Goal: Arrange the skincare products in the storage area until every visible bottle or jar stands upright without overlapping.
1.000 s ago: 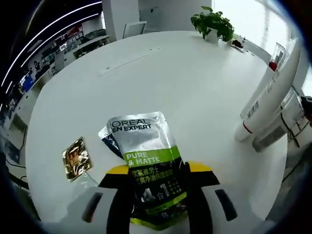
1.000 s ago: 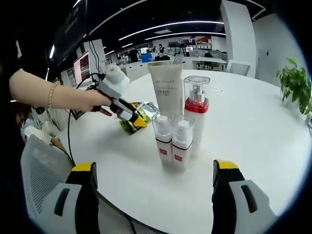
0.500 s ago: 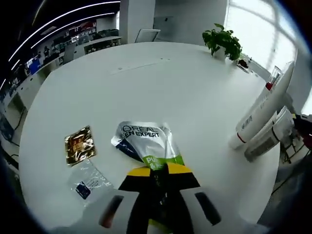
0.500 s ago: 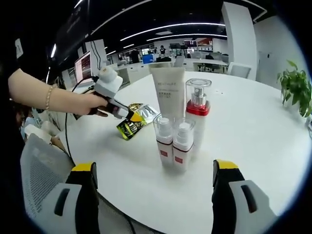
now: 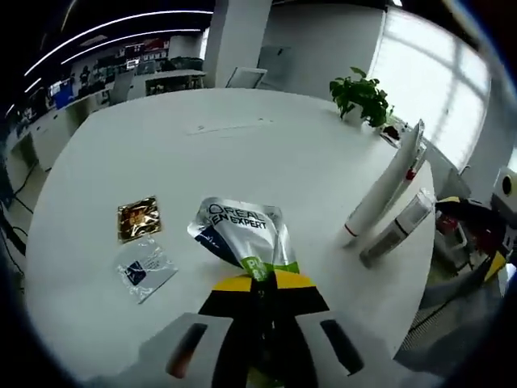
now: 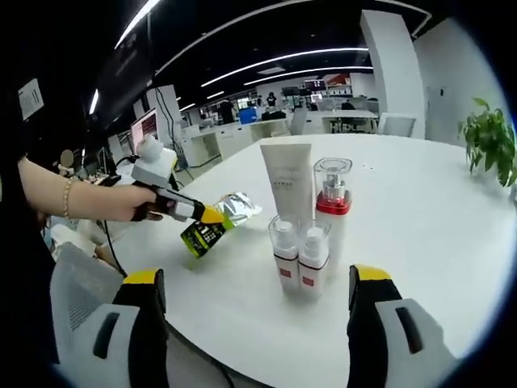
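My left gripper (image 5: 260, 284) is shut on the green end of a silver and green pouch (image 5: 241, 234), whose silver end points away over the white round table (image 5: 266, 153). In the right gripper view a hand holds that gripper (image 6: 190, 212), with the pouch (image 6: 220, 223) hanging from it left of the bottles. An upright white tube (image 6: 291, 184), a pump bottle with a red collar (image 6: 332, 202) and two small bottles (image 6: 284, 252) (image 6: 313, 259) stand together. My right gripper (image 6: 257, 279) is open in front of them, holding nothing.
A gold sachet (image 5: 137, 218) and a clear sachet with a blue print (image 5: 145, 268) lie on the table left of the pouch. A potted plant (image 5: 361, 95) stands at the far edge. Desks, chairs and monitors ring the table.
My left gripper has shut on the pouch and raised it. The right gripper view has drawn back a little from the bottles, which stand as before.
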A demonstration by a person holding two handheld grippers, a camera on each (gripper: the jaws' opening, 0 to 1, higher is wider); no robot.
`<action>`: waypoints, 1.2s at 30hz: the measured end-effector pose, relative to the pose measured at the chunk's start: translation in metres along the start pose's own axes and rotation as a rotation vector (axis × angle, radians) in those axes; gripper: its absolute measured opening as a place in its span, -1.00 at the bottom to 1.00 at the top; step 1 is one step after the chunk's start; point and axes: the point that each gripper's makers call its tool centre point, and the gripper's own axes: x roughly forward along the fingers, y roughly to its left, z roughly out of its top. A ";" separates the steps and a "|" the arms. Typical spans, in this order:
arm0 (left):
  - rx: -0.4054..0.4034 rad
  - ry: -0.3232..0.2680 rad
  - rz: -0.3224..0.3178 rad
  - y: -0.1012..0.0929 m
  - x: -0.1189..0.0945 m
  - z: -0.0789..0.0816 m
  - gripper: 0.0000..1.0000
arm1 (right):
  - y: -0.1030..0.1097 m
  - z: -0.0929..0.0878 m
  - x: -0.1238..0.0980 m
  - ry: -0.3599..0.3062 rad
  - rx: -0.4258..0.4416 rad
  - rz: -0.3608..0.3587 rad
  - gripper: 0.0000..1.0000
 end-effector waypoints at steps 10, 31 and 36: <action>0.022 -0.142 -0.141 -0.060 -0.056 0.025 -0.98 | 0.027 0.028 -0.002 -0.091 -0.052 0.092 0.25; 0.068 -0.278 -0.372 -0.152 -0.123 0.045 -0.97 | 0.073 0.085 -0.001 -0.301 0.247 0.288 -0.12; 0.071 -0.324 -0.415 -0.167 -0.131 0.049 -0.97 | 0.076 0.093 -0.002 -0.321 0.249 0.291 -0.27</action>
